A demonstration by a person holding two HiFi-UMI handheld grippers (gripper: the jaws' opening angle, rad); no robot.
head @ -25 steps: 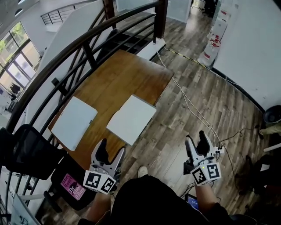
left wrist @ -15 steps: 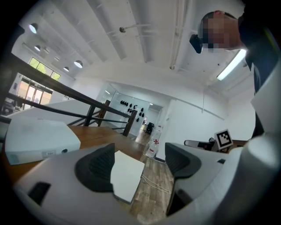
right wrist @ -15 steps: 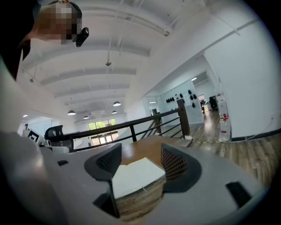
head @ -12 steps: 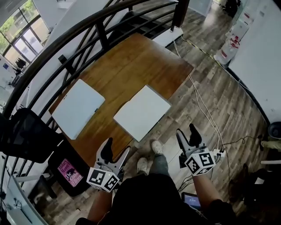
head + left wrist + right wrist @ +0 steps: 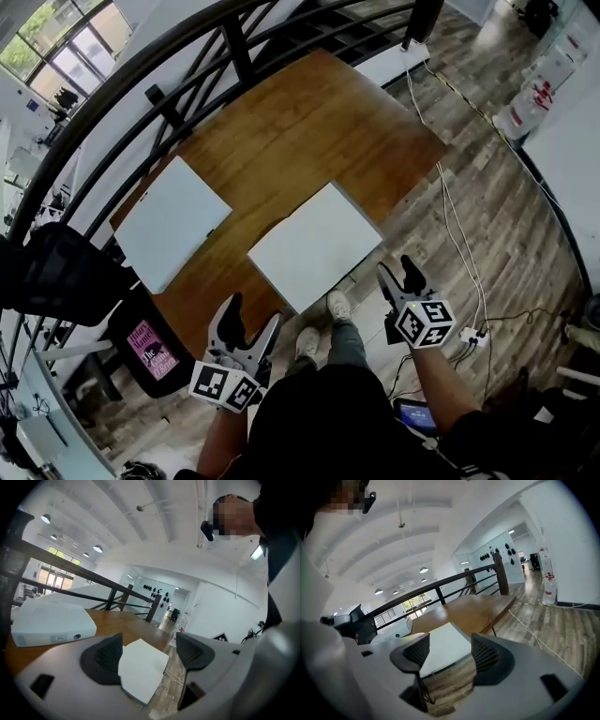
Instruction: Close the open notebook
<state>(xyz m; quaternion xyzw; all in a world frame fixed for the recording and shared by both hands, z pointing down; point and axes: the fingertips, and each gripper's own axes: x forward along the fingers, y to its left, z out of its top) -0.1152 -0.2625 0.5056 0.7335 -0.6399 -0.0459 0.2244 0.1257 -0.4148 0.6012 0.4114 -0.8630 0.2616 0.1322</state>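
Note:
A white notebook (image 5: 314,246) lies flat on the wooden table (image 5: 291,141), its near corner overhanging the front edge; only a plain white face shows. My left gripper (image 5: 250,317) hangs open below the table's front edge, short of the notebook, with nothing between its jaws. My right gripper (image 5: 398,272) is open and empty just off the notebook's near right corner. In the left gripper view the notebook (image 5: 143,667) shows between the open jaws of the left gripper (image 5: 147,651), still ahead of them. The right gripper view frames the notebook (image 5: 443,646) ahead of the open right gripper (image 5: 450,653).
A white box (image 5: 173,222) lies on the table's left part. A black railing (image 5: 187,56) runs behind the table, and a black chair (image 5: 47,277) stands at left. Cables (image 5: 459,244) trail over the wooden floor at right. The person's shoes (image 5: 323,323) are by the table's edge.
Both grippers have come down and closer to the table's front edge. The right one moved more and now sits by the notebook's near right corner. Both stayed open.

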